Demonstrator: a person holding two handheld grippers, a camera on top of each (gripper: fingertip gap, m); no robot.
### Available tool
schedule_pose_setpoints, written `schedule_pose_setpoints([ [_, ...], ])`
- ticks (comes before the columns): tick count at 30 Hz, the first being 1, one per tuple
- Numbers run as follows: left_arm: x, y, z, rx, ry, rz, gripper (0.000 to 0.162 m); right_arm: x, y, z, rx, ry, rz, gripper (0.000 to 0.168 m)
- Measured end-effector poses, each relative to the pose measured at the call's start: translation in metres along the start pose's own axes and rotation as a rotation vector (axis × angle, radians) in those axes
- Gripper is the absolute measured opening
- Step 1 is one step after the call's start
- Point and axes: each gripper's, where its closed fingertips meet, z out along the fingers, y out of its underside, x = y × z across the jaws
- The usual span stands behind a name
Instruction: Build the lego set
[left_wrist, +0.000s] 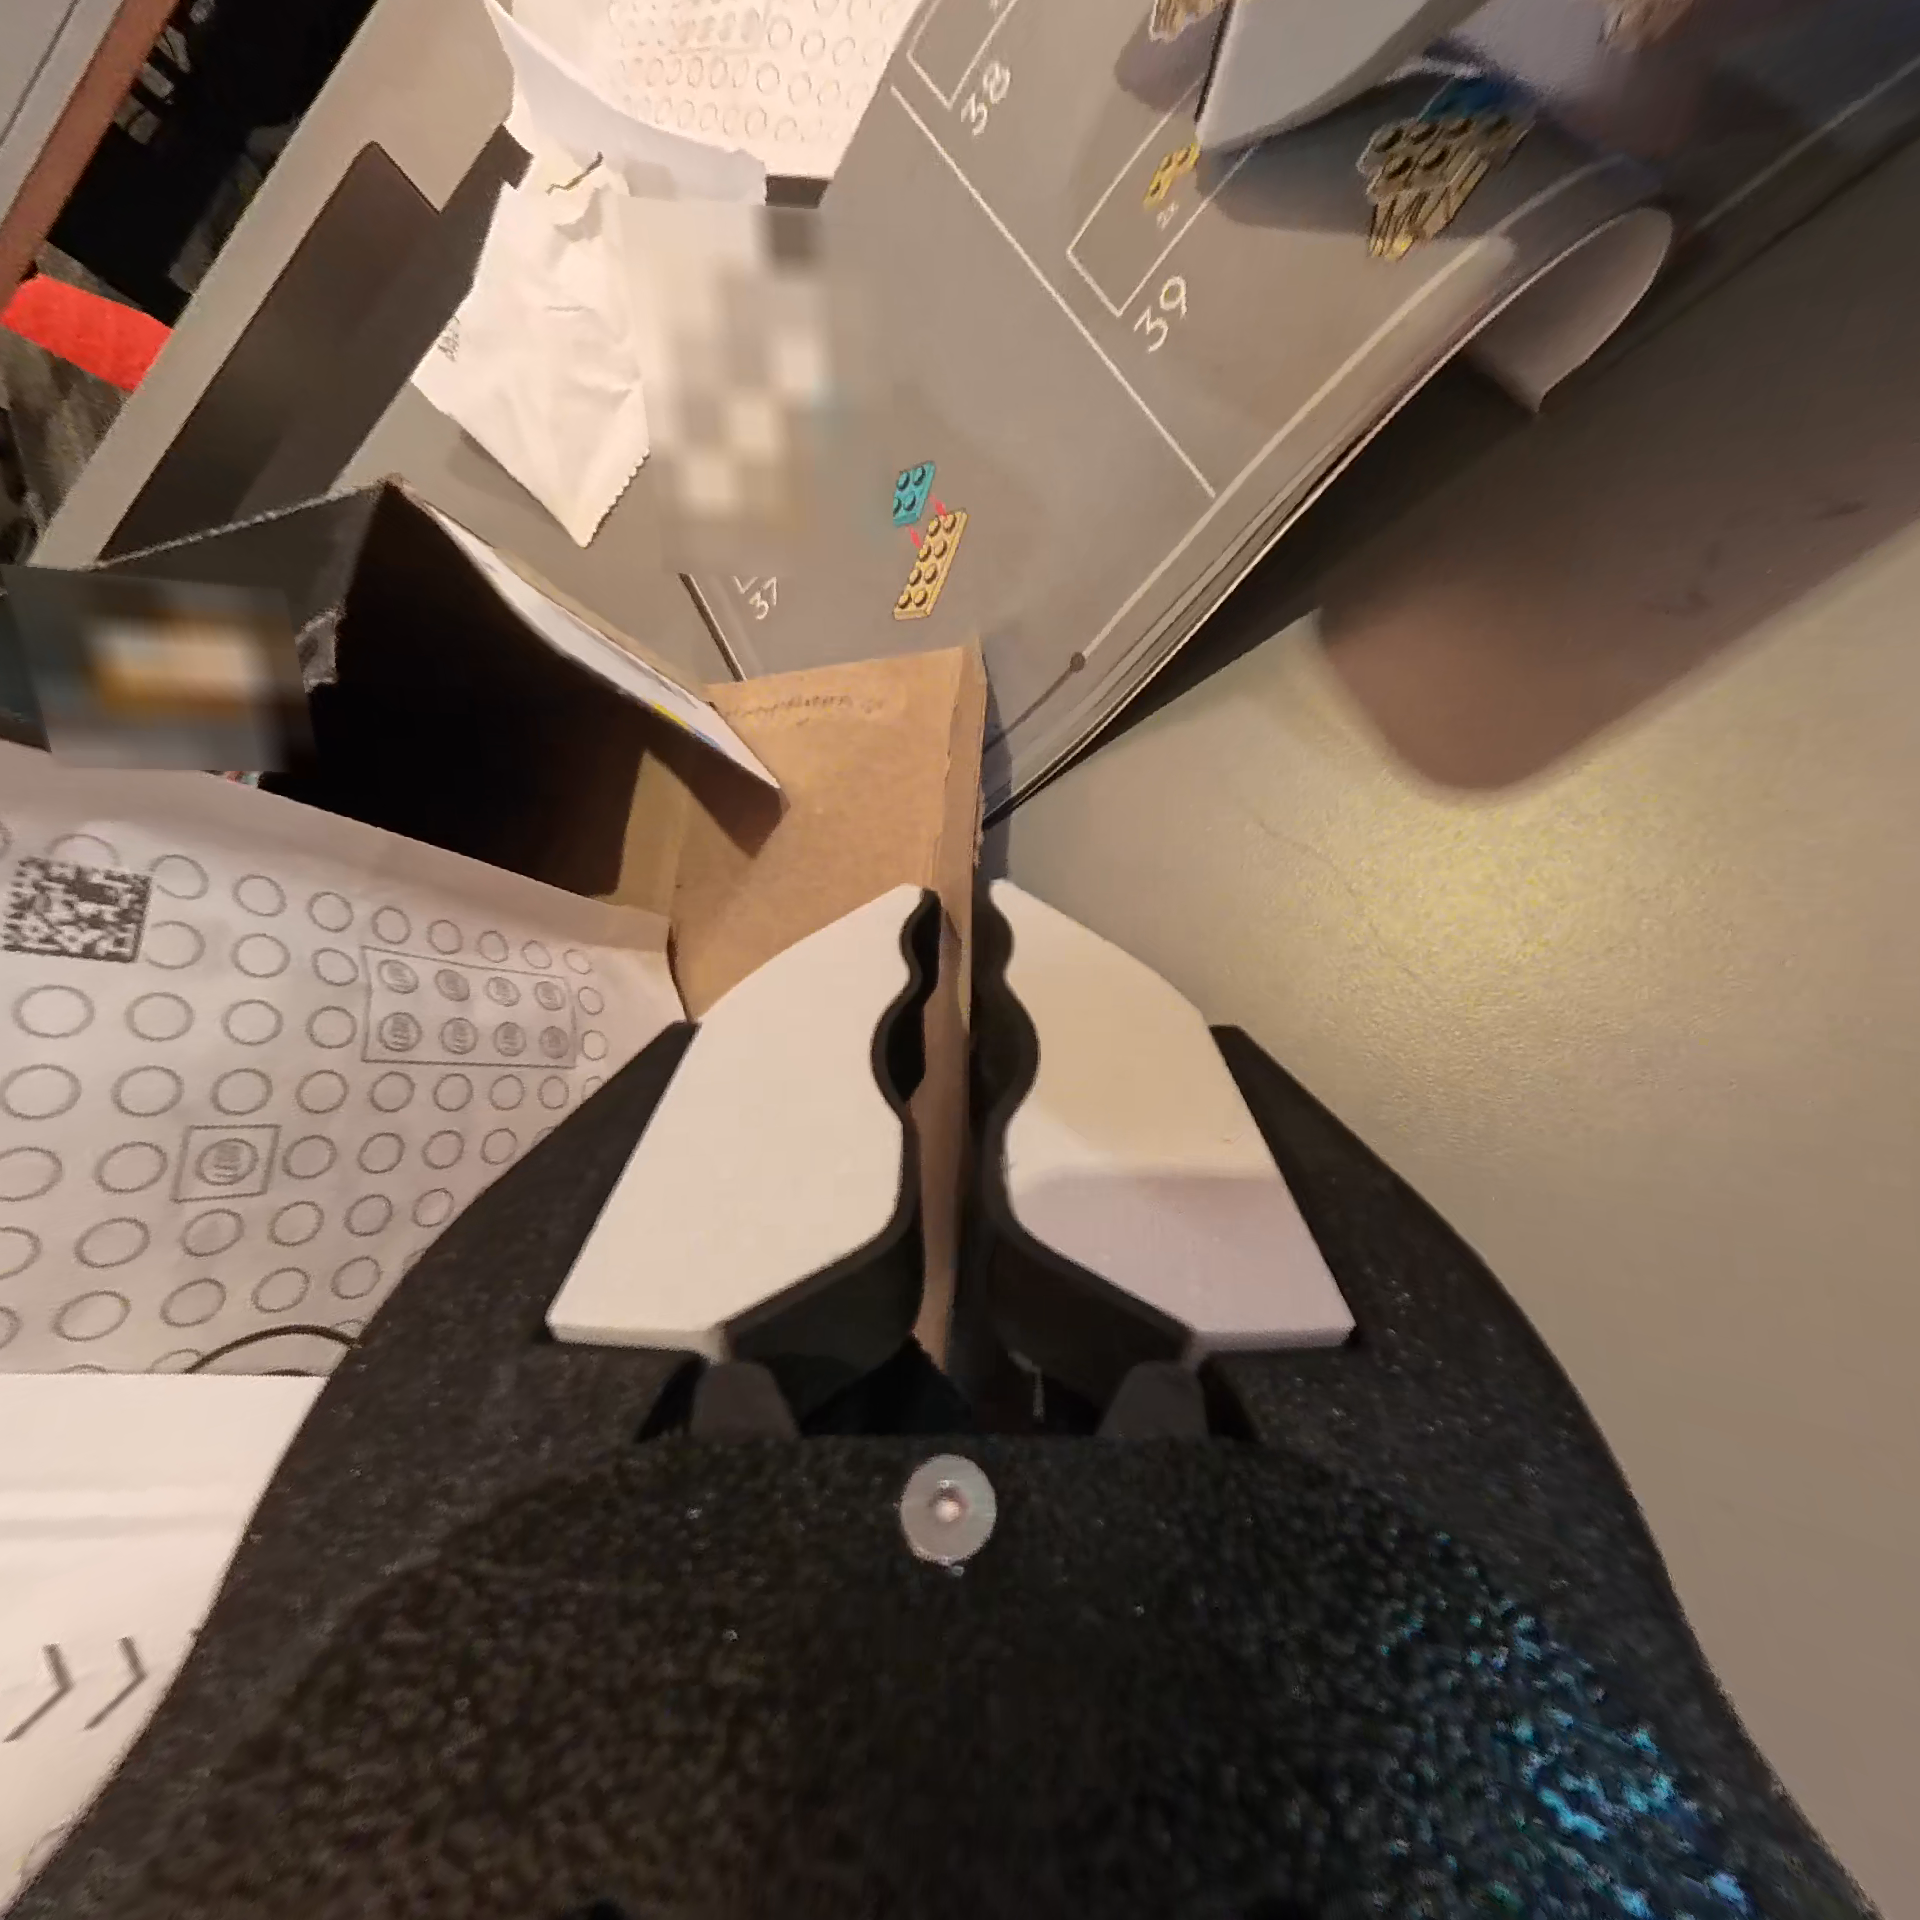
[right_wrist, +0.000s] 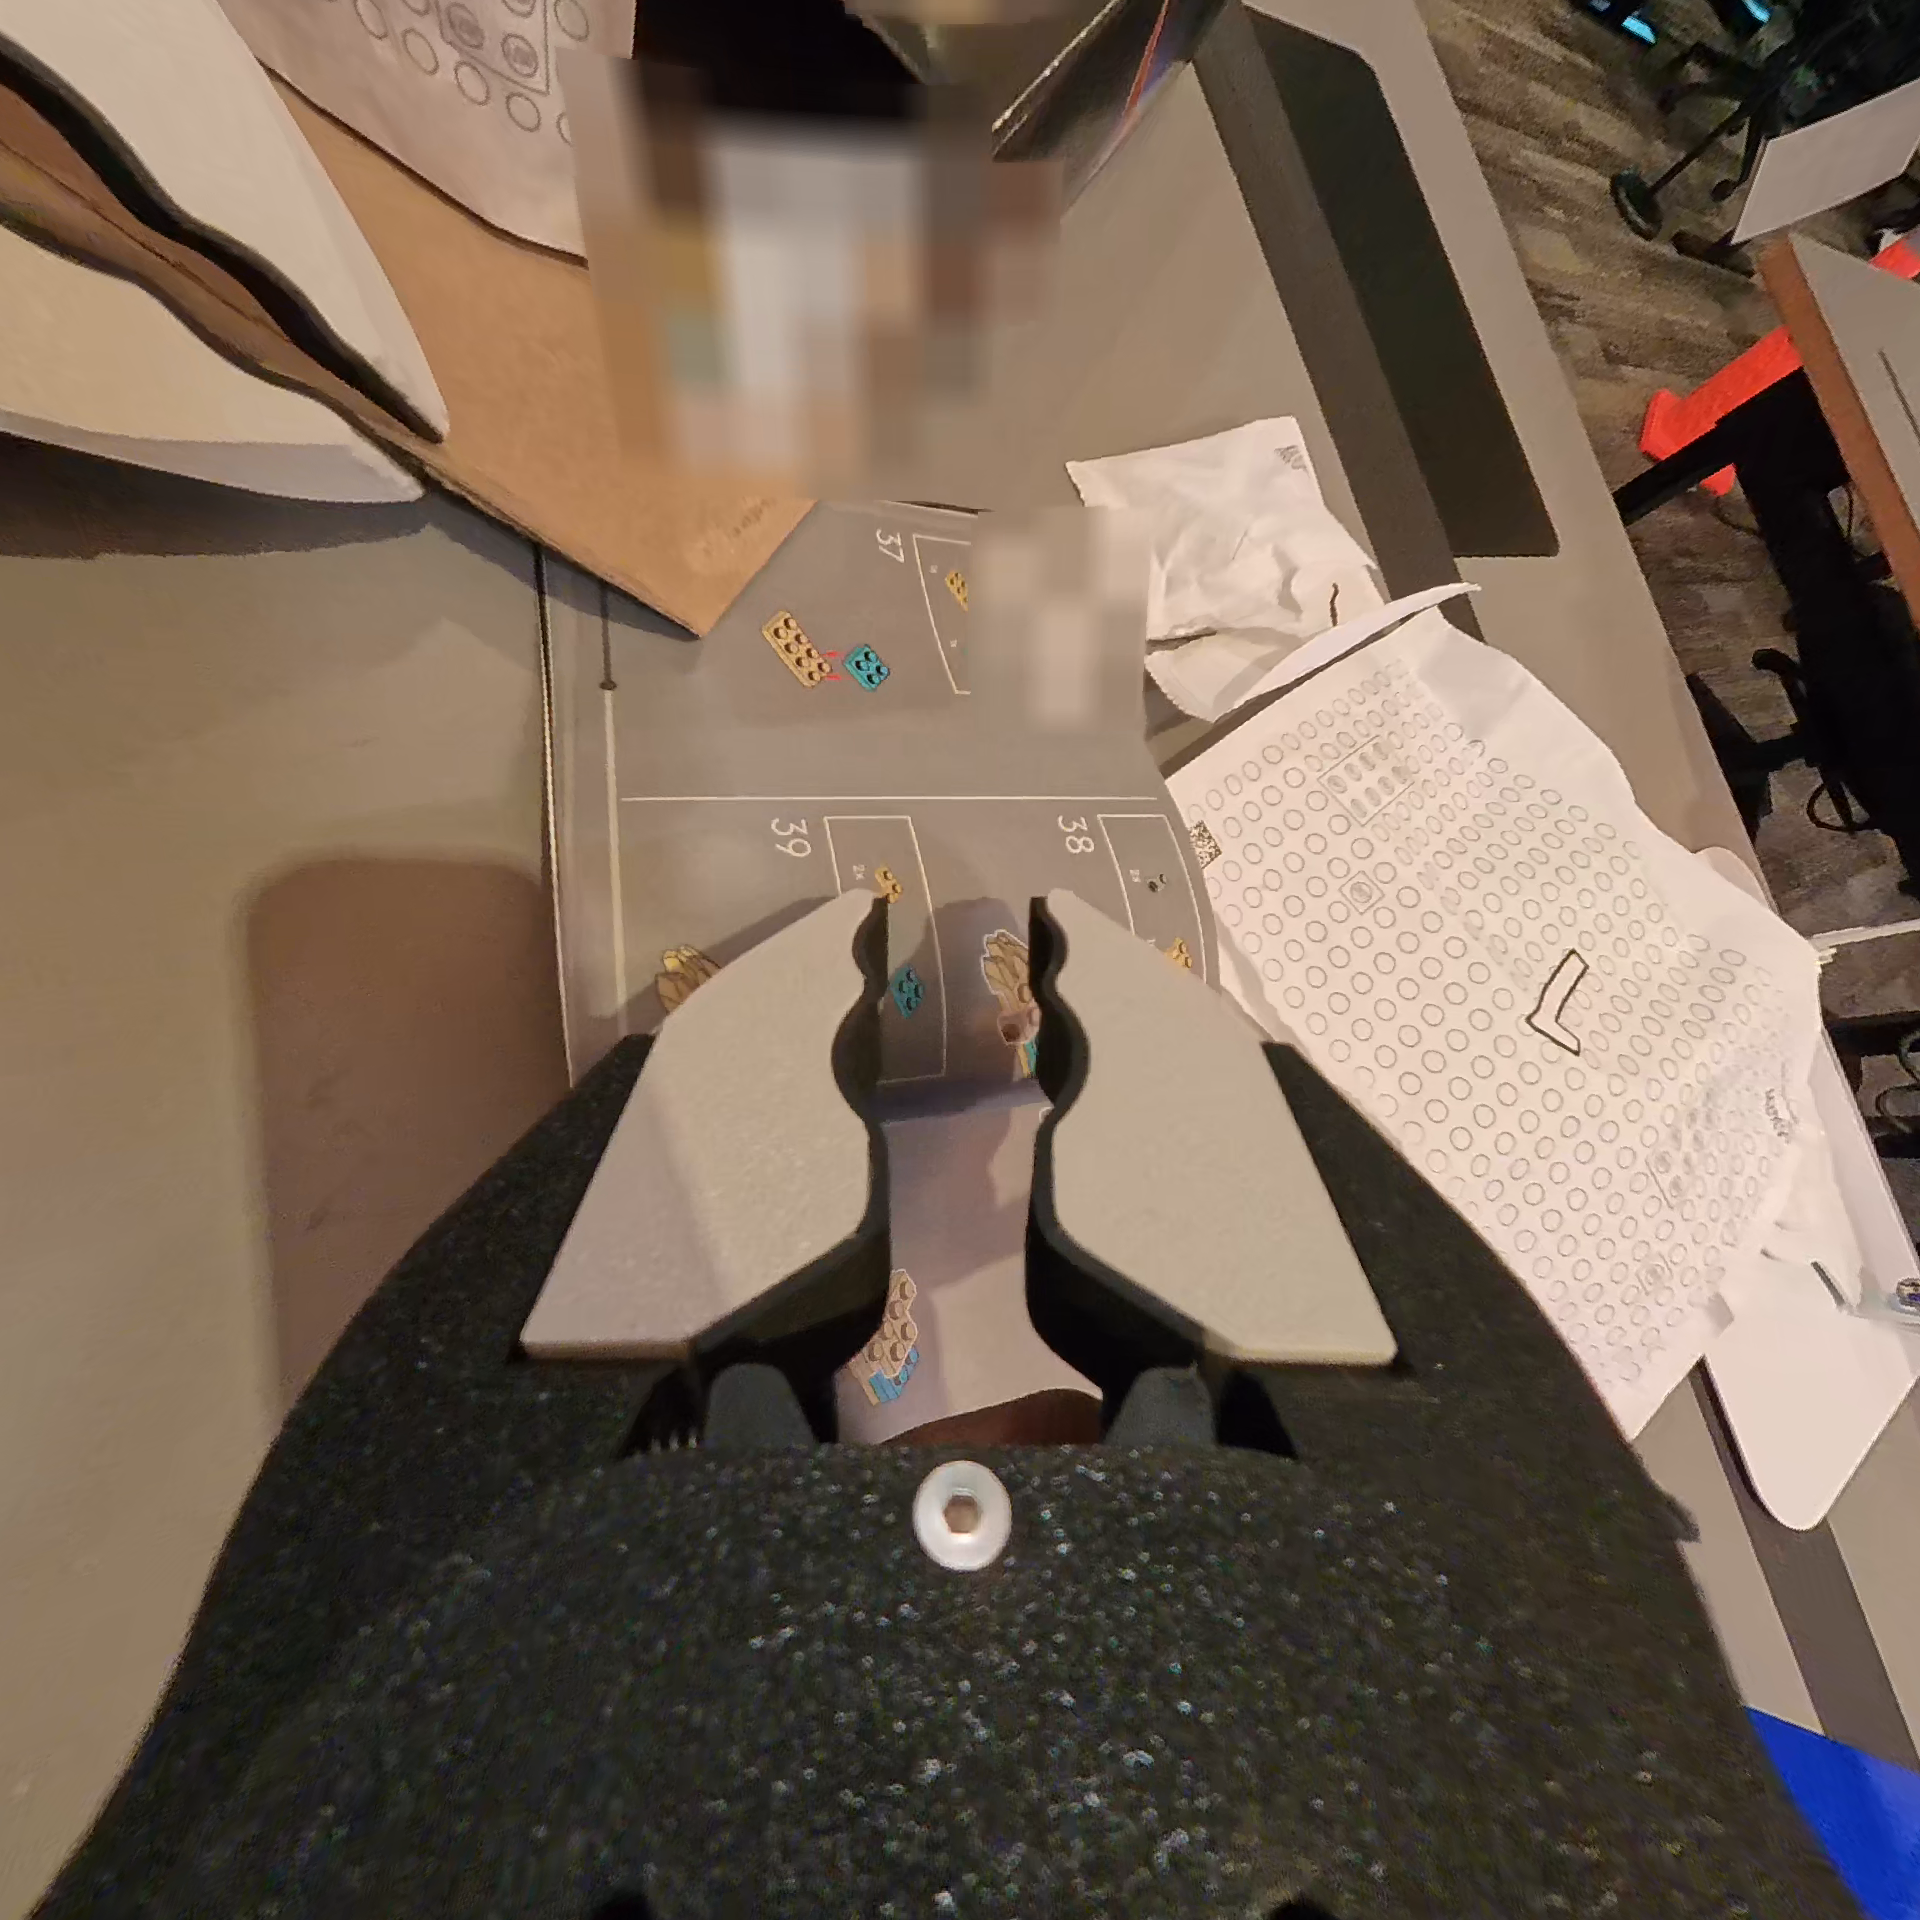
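Brown cardboard flap (left_wrist: 940, 1039) sits pinched edge-on between the white pads of the left claw (left_wrist: 961, 914); pads nearly closed, card fills the slot. The flap belongs to an opened cardboard box (left_wrist: 831, 810), dark outside, plain brown inside, lying on the grey worktop (left_wrist: 1507, 1039). The right wrist view shows the same grip from the side at top left: left claw (right_wrist: 312, 343) clamped on the brown card (right_wrist: 540, 416).

Right claw (right_wrist: 961, 914) has its jaws apart, nothing between them, hovering above the open instruction booklet (right_wrist: 727, 748). Whether it touches the page, can't tell. Booklet lies flat on the worktop (right_wrist: 260, 727), grey pages showing step diagrams of tan and teal bricks. The box's brown corner overlaps the booklet's far end. In the left wrist view the booklet (left_wrist: 1039, 416) is beyond the flap, with the right claw (left_wrist: 1351, 104) blurred at top right.

White paper bags printed with circles: one spread flat just right of the booklet (right_wrist: 1507, 987), a crumpled plain one beyond it (right_wrist: 1236, 551). Another printed bag (left_wrist: 260, 1091) lies left of the left claw, against the box.

No loose bricks visible; only printed ones.
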Motion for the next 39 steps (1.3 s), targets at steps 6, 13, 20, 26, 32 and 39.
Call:
schedule_pose_setpoints([
  [6,0.004,-0.014,-0.010,0.089,0.057,-0.082,0.014,0.004,0.000,-0.009,0.013,-0.009,0.052,0.030],
  [13,0.045,-0.054,-0.044,0.333,0.340,-0.159,0.026,0.006,0.001,-0.051,0.052,-0.039,0.136,0.032],
  [20,0.138,-0.083,-0.071,0.406,0.809,-0.161,0.040,-0.036,0.027,-0.129,0.108,-0.199,0.227,0.031],
  [26,0.184,-0.088,-0.060,0.313,0.873,-0.062,0.046,-0.090,0.078,-0.185,0.115,-0.357,0.245,0.032],
  [32,0.206,-0.091,-0.053,0.260,0.871,0.015,0.045,-0.112,0.111,-0.182,0.045,-0.322,0.225,0.040],
  [39,0.207,-0.101,-0.032,0.231,0.739,0.051,0.038,-0.098,0.126,-0.163,-0.015,-0.206,0.212,0.024],
])
